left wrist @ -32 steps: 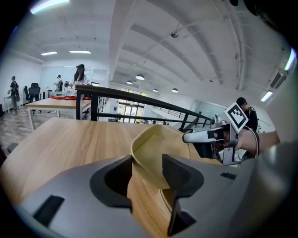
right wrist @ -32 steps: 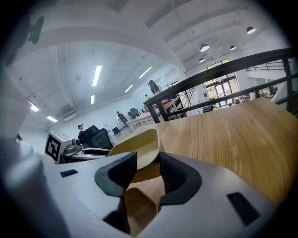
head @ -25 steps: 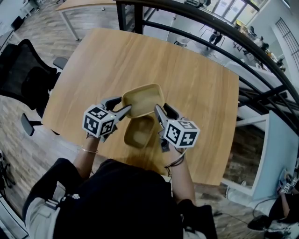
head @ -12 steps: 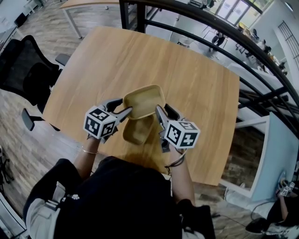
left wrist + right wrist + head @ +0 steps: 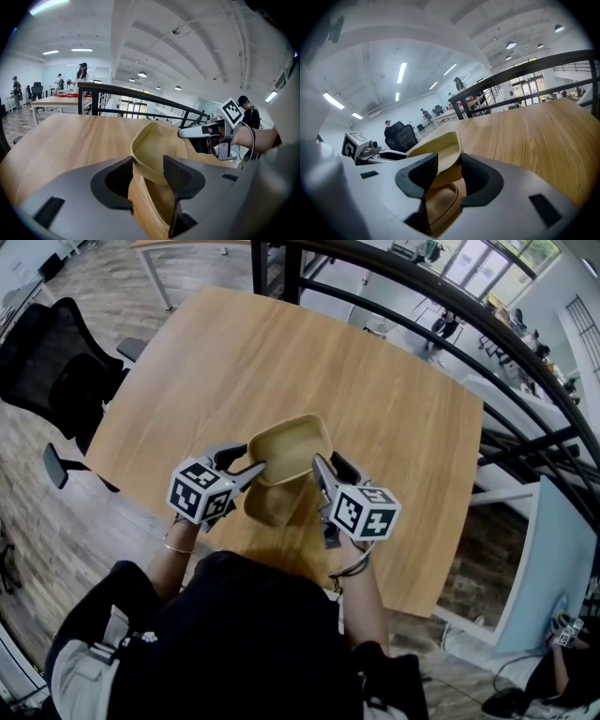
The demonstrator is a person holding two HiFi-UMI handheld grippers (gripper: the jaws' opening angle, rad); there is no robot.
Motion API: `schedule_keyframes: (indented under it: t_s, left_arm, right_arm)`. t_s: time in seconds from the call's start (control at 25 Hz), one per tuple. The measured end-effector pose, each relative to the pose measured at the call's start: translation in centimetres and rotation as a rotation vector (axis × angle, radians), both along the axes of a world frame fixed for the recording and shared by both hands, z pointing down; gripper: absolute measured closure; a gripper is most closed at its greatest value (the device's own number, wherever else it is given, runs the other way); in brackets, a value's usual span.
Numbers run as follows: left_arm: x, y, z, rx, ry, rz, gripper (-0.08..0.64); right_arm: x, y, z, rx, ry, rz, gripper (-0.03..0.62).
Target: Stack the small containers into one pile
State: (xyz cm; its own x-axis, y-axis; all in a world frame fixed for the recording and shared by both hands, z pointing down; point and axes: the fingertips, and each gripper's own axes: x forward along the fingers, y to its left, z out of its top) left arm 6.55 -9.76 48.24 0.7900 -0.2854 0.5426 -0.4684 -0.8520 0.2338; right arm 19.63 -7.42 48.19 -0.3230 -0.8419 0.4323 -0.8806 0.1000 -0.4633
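Two tan, rounded-rectangle containers are in view. The upper container [image 5: 289, 448] hangs tilted above the wooden table [image 5: 394, 418], held from both sides. My left gripper [image 5: 255, 466] is shut on its left rim [image 5: 146, 154]. My right gripper [image 5: 319, 467] is shut on its right rim [image 5: 440, 152]. The lower container [image 5: 270, 506] rests on the table just beneath and towards me, its far half hidden by the upper one. It shows below the jaws in the left gripper view [image 5: 152, 213] and in the right gripper view [image 5: 440, 206].
A black railing [image 5: 422, 298] runs behind the table's far edge. A black office chair [image 5: 52, 362] stands to the left of the table. The table's near edge lies close under my hands. Distant people and desks stand beyond the table.
Both grippers have carried the upper container a little nearer, so it now covers more of the lower container. Both grips look unchanged.
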Motion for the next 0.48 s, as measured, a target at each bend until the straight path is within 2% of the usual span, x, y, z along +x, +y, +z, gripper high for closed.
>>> schedule_keyframes:
  t_s: [0.48]
  left_arm:
    - [-1.0,1.8,0.6,-0.015,-0.004,-0.023,0.367]
  right_arm:
    - [-0.8,0.3,0.4,-0.006,0.009,-0.038,0.446]
